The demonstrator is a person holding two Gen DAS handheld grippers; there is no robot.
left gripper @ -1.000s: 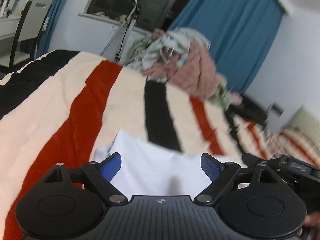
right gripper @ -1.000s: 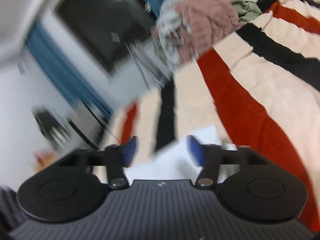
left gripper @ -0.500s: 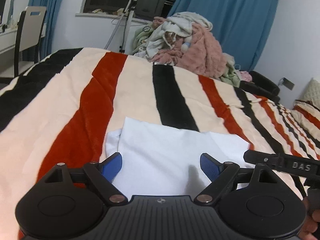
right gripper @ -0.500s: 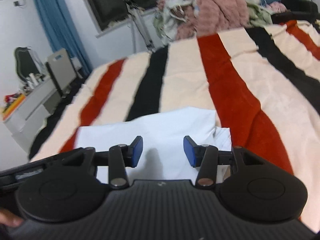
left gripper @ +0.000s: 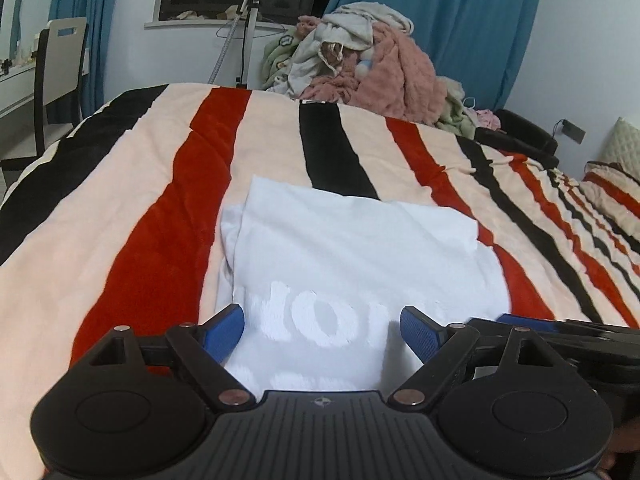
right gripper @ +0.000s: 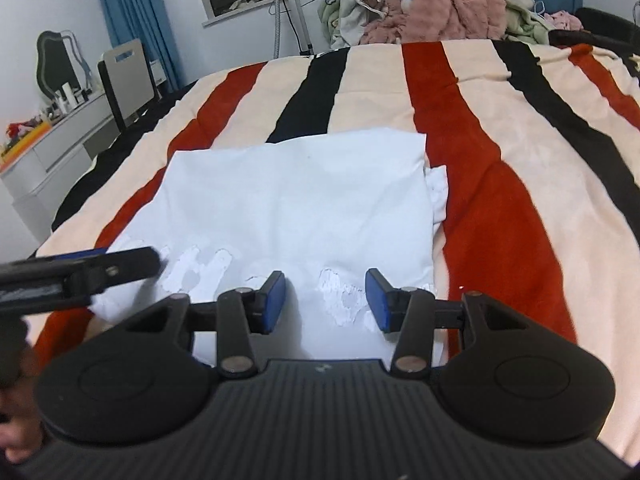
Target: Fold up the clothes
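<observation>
A white T-shirt (left gripper: 352, 264) lies partly folded on the striped bed blanket (left gripper: 160, 216), its sides already turned in so it forms a rough rectangle, with raised white lettering showing at the near end. The left gripper (left gripper: 322, 330) hovers over that near end with its blue fingers (left gripper: 222, 330) spread wide and nothing between them; the right gripper (right gripper: 326, 300) sits alongside, its fingers (right gripper: 274, 300) also apart and empty, just over the lettering. In the right wrist view the left gripper's arm reaches in from the left edge, near the shirt's near left corner. The shirt looks light, thin and limp: it should crease where pinched and sag between two holds, and the stacked layers may slide on each other, while the plush blanket probably drags on the bottom layer. The safest hold looks to be the two near corners, each pinch catching all layers at the edge, so the near end can be carried over toward the far hem evenly. A tucked sleeve edge (right gripper: 438, 192) pokes out on the right side and could slip loose.
</observation>
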